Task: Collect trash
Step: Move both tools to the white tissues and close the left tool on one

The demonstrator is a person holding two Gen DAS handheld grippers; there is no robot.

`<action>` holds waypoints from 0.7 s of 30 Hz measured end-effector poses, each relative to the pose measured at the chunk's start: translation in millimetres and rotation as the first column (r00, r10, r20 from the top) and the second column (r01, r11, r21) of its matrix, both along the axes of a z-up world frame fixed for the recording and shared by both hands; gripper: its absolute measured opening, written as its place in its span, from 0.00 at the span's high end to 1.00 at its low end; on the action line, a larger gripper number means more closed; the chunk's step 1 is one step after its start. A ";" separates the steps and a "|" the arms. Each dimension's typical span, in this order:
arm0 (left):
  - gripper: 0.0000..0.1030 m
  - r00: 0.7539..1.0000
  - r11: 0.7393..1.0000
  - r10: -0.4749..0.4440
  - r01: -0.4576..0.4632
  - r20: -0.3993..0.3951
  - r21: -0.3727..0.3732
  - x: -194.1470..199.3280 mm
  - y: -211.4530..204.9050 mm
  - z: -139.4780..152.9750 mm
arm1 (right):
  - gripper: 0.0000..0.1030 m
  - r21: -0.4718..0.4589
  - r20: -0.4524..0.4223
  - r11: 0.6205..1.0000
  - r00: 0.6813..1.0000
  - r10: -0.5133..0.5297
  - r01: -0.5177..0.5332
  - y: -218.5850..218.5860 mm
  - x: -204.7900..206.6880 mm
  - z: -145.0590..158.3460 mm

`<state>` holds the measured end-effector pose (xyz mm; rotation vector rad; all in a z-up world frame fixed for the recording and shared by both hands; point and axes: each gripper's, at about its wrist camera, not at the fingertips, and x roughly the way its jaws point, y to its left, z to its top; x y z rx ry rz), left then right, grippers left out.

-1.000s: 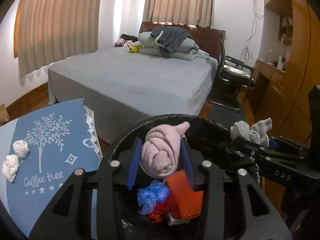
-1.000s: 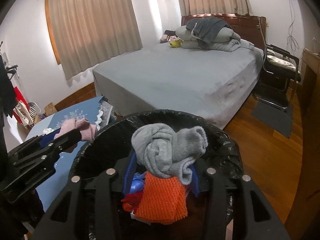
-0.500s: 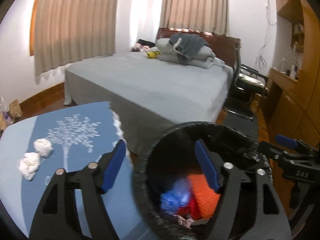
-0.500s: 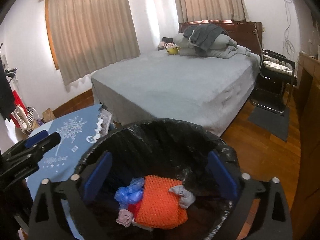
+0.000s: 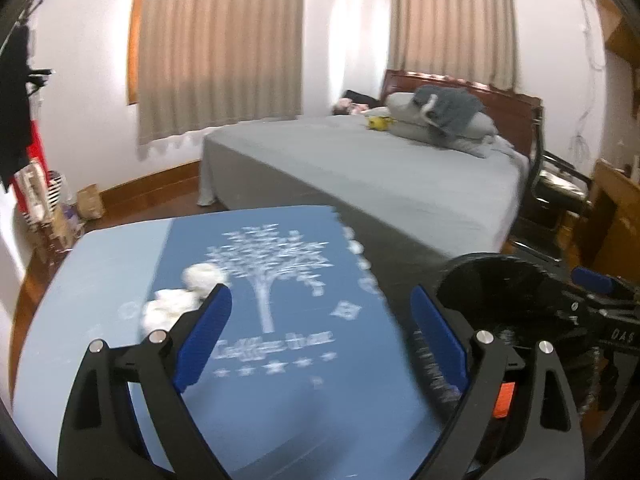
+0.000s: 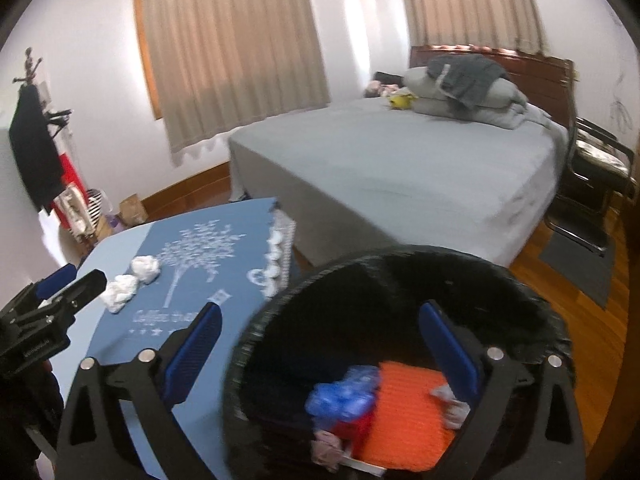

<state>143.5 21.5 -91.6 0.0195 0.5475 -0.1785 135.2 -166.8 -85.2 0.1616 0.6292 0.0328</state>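
Two white crumpled paper wads (image 5: 182, 296) lie on the blue tablecloth (image 5: 280, 380); they also show in the right wrist view (image 6: 130, 280). My left gripper (image 5: 320, 336) is open and empty over the table, just right of the wads. My right gripper (image 6: 320, 344) is open and empty over the left rim of the black-lined trash bin (image 6: 400, 272). Inside the bin lie an orange knit item (image 6: 408, 416), a blue bag (image 6: 344, 396), and pink and grey socks. The bin also shows at the right of the left wrist view (image 5: 496, 280).
A grey bed (image 6: 400, 168) stands behind the table and bin. A black chair (image 6: 592, 172) and a dark mat (image 6: 576, 260) are on the wooden floor at right. Bags and clothes crowd the left wall (image 5: 36, 184). Wooden cabinets stand at far right.
Both grippers opened and dropped their socks, pink from the left and grey from the right, into the bin. Both then swung left; the left one now sits over the table near the paper wads.
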 end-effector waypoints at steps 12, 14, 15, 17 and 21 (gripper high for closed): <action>0.14 0.986 0.985 0.167 -0.166 -0.021 0.041 17.1 93.1 -14.5 | 0.06 -0.016 0.004 0.990 0.991 0.137 -0.137 88.5 42.7 -6.3; 0.14 0.981 0.981 0.189 -0.188 -0.028 0.042 23.6 108.1 -20.0 | 0.06 -0.019 0.004 0.989 0.989 0.149 -0.149 99.6 49.0 -9.5; 0.14 0.980 0.980 0.196 -0.194 -0.033 0.043 27.4 112.8 -22.3 | 0.06 -0.020 0.001 0.988 0.988 0.156 -0.156 105.8 53.3 -11.9; 0.14 0.977 0.978 0.207 -0.204 -0.048 0.051 35.1 121.4 -28.7 | 0.06 -0.018 -0.010 0.986 0.986 0.165 -0.165 116.9 62.3 -17.2; 0.14 0.971 0.974 0.224 -0.220 -0.084 0.064 54.2 136.0 -44.2 | 0.06 -0.023 -0.022 0.984 0.984 0.179 -0.179 132.0 76.9 -25.5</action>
